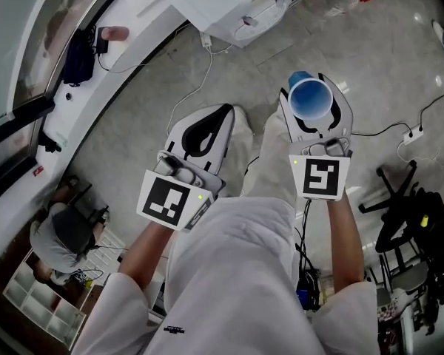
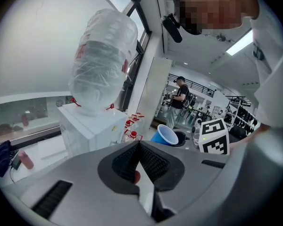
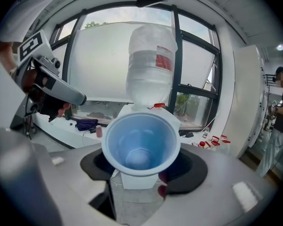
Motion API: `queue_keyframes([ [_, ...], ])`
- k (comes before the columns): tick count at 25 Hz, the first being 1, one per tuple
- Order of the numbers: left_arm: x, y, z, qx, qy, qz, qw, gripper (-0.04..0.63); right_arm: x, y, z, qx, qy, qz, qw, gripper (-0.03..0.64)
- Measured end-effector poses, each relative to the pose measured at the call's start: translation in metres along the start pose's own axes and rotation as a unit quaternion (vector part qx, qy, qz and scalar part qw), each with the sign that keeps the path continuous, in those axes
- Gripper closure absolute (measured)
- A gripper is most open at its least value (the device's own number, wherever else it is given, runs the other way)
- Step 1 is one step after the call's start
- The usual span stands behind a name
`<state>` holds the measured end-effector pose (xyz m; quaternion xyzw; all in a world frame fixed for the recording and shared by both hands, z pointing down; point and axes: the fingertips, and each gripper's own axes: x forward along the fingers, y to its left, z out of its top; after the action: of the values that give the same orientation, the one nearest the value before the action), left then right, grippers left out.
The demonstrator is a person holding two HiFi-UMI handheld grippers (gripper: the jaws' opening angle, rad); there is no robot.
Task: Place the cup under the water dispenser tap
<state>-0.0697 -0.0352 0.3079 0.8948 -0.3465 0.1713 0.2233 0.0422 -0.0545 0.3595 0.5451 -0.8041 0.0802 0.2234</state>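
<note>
A light-blue plastic cup (image 1: 311, 98) sits upright between the jaws of my right gripper (image 1: 313, 87), which is shut on it. In the right gripper view the cup (image 3: 140, 145) fills the middle, its mouth facing the camera. Behind it stands the white water dispenser (image 3: 172, 119) with its big clear bottle (image 3: 151, 65). My left gripper (image 1: 223, 111) hangs beside the right one, its ribbed pads (image 2: 151, 161) meeting at the tip with nothing between them. In the left gripper view the dispenser (image 2: 92, 126) is ahead to the left and the cup (image 2: 167, 135) to the right.
A curved white window ledge (image 1: 96, 87) carries a dark bag (image 3: 87, 124) and a pink bottle (image 3: 99, 131). Cables and a power strip (image 1: 413, 133) lie on the floor. A black stand (image 1: 403, 220) is at right. A person (image 2: 179, 95) stands far off.
</note>
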Motion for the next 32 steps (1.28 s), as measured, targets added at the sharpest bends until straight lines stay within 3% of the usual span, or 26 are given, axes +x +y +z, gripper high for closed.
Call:
queue_keyframes([
  [14,0.055,0.032,-0.054,-0.011,0.008,0.041,0.9991,0.589,0.071,-0.005,-0.058,0.021,0.021,0.039,0.999,0.319],
  [18,0.069,0.038,-0.066,-0.018,0.01,0.044,0.9988,0.589,0.094,-0.006,-0.069,0.027,-0.006,0.05,0.998,0.319],
  [32,0.102,0.064,-0.107,-0.015,0.021,0.054,0.9982,0.588,0.18,-0.001,-0.144,0.047,0.005,0.07,0.996,0.319],
])
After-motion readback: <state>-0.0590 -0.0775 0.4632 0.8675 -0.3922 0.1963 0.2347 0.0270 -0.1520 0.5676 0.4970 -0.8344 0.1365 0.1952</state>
